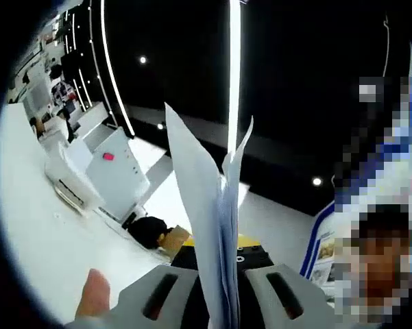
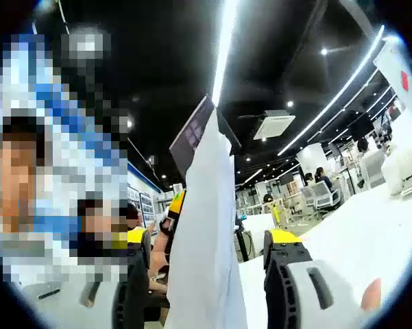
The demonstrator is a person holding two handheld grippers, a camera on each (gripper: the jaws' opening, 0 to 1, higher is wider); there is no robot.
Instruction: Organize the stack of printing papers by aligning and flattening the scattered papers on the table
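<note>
White printer [image 1: 99, 171] (pink tag [image 1: 108, 157])

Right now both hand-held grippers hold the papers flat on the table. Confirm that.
Not flat on the table. The left gripper view shows the papers standing on edge between the left hand-held gripper jaws; the right hand-held gripper grips them upright too.

No text, label, brand or number can be read; the posters [image 2: 145, 202] on the blue wall panel are too blurred.

Papers [image 1: 216, 226] upright between left gripper [image 1: 223, 291] jaws (edge-on), table [image 1: 34, 226] behind
</note>
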